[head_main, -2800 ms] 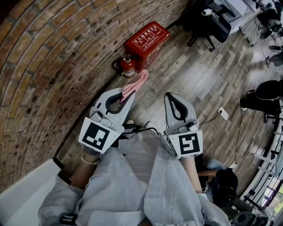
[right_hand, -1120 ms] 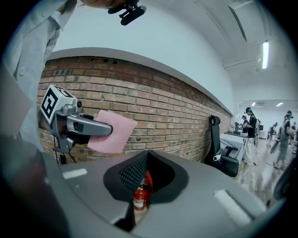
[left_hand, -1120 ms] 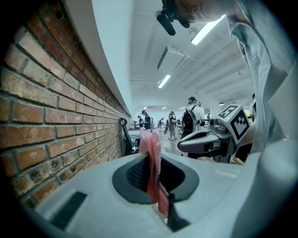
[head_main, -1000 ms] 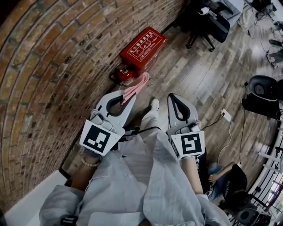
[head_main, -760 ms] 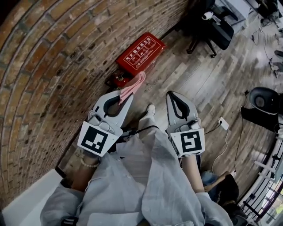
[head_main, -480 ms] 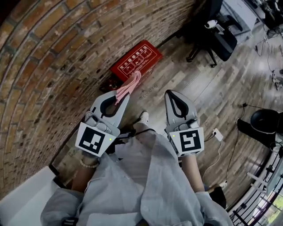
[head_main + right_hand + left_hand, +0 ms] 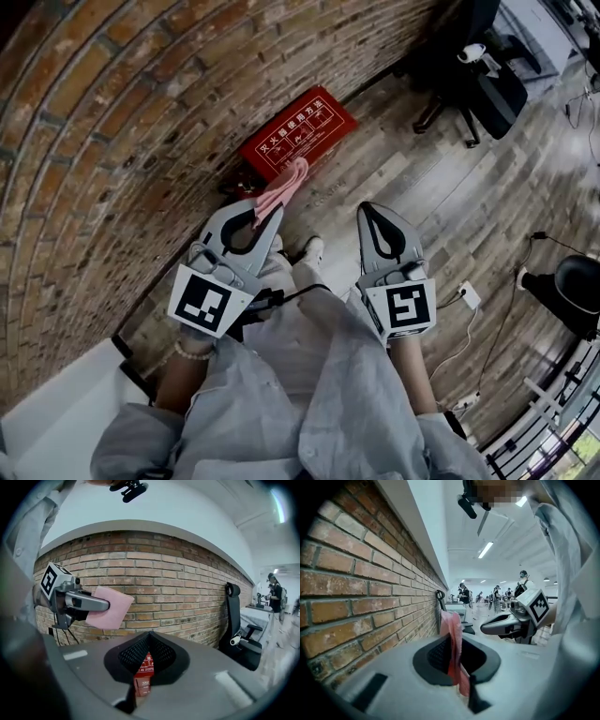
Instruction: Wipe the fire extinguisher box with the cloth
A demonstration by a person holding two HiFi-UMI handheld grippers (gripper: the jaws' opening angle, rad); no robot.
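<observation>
The red fire extinguisher box (image 7: 298,131) stands on the wood floor against the brick wall, with white print on its top. My left gripper (image 7: 273,208) is shut on a pink cloth (image 7: 284,185) that sticks out past its tips, just short of the box's near end in the head view. In the left gripper view the cloth (image 7: 454,641) hangs between the jaws of the left gripper (image 7: 451,629). My right gripper (image 7: 376,208) is shut and holds nothing, to the right of the left one. The right gripper view shows the box (image 7: 142,671) through the right gripper (image 7: 149,634), and also the cloth (image 7: 110,607).
A brick wall (image 7: 112,112) runs along the left. A black office chair (image 7: 478,80) stands beyond the box. A white power strip (image 7: 469,295) with a cable lies on the floor at the right. A shoe (image 7: 309,249) shows between the grippers. A white ledge (image 7: 56,403) sits at the bottom left.
The head view has shifted along the wall and the box now lies closer to the cloth's end. The small extinguisher beside the box has dropped out of sight. Both grippers keep their grip states.
</observation>
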